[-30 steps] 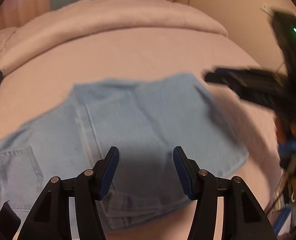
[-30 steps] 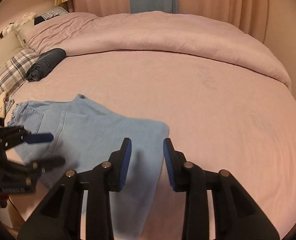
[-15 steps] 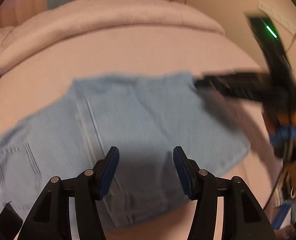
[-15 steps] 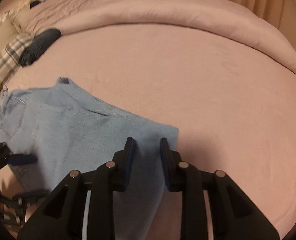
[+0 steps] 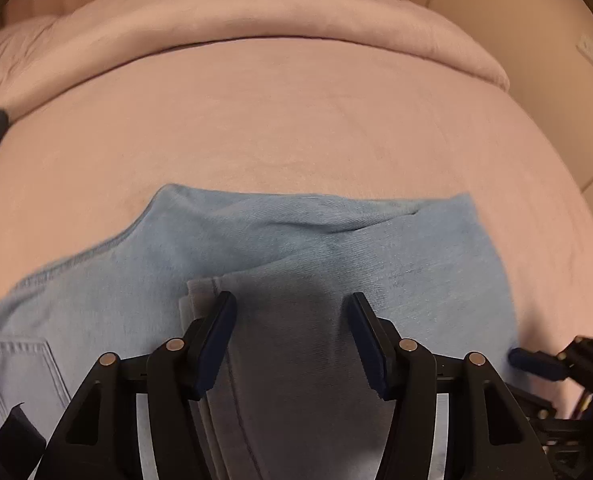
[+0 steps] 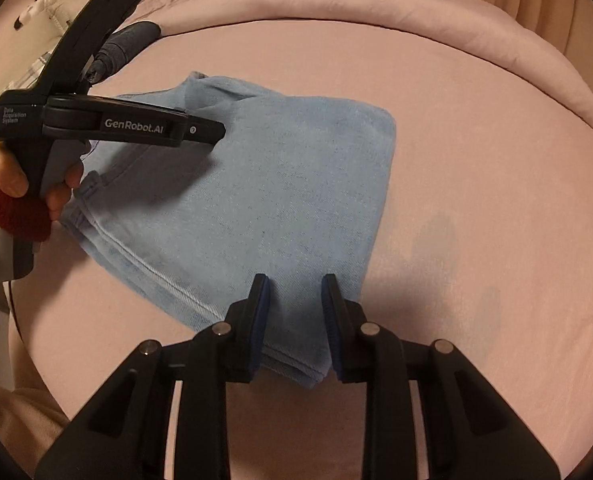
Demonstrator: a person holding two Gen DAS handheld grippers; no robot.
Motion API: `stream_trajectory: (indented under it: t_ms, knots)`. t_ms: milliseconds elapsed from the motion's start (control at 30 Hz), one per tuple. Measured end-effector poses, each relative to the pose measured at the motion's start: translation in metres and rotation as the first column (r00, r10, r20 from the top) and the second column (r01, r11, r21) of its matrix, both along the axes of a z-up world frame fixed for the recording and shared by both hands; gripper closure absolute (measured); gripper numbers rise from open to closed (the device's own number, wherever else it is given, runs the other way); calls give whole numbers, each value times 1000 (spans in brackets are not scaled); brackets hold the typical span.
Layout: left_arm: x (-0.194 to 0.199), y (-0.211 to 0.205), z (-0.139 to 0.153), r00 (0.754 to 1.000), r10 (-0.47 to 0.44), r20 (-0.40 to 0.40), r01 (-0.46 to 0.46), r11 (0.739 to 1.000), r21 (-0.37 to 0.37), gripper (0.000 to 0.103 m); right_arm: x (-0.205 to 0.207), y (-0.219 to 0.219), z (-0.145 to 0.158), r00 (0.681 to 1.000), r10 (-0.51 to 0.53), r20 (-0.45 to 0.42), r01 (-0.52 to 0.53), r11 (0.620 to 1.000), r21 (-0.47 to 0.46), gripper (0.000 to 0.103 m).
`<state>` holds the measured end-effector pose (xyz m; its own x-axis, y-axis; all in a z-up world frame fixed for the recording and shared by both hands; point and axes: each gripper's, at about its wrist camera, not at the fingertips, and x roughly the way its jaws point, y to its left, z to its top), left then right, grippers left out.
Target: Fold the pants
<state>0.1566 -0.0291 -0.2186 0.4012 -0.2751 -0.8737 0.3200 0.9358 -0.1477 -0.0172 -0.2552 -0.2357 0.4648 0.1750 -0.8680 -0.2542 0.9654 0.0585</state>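
Note:
Light blue denim pants [image 6: 256,184] lie folded on the pink bed [image 6: 476,184]. My right gripper [image 6: 294,300] hangs low over their near right corner. Its jaws stand a little apart with the folded edge between them, and the pads do not visibly press it. My left gripper [image 5: 292,320] is open above the middle of the pants [image 5: 336,248], next to a seam and a grey inner layer. In the right wrist view a hand [image 6: 0,176] holds the left gripper [image 6: 216,134] over the far left part of the pants. The right gripper's blue fingertip [image 5: 532,358] shows at the pants' right edge.
A rolled dark garment [image 6: 128,44] and a plaid pillow [image 6: 40,68] lie at the bed's far left. A thick pink duvet [image 5: 256,32] is bunched along the far side. Bare pink sheet stretches right of the pants. A wall [image 5: 556,60] rises to the right.
Both grippers have come down and closer to the pants. The right gripper's jaws have narrowed slightly, and it now sits at the pants' near corner. In the left view it dropped from upper right to lower right.

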Motion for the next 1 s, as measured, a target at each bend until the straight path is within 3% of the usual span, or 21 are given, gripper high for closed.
stream_trajectory:
  t_ms: [167, 333, 467, 567, 667, 833, 1000]
  knots:
    - [-30, 22, 15, 998, 39, 42, -37, 998, -45, 46, -4, 7, 6, 1000, -24, 12, 25, 999, -21, 76]
    - [-69, 23, 31, 993, 13, 115, -5, 997, -74, 46, -14, 12, 16, 998, -41, 50, 43, 998, -38, 76]
    - [-95, 26, 33, 987, -39, 153, 45, 998, -37, 46, -19, 21, 28, 992, -32, 120, 41, 997, -70, 76]
    - [-111, 18, 21, 983, -97, 158, 91, 995, 45, 46, -16, 29, 31, 991, -19, 136, 29, 997, -75, 76]
    - [-111, 10, 2, 987, -116, 107, 106, 989, 100, 46, -9, 38, 25, 994, -2, 114, 11, 997, -79, 77]
    - [-101, 18, -8, 995, -73, 64, 72, 997, 17, 46, -3, 48, 2, 998, 11, 56, -4, 992, -122, 77]
    - [-114, 45, 18, 991, -30, 134, 39, 997, -69, 46, -8, 50, 16, 997, 0, 81, 9, 993, -115, 77]
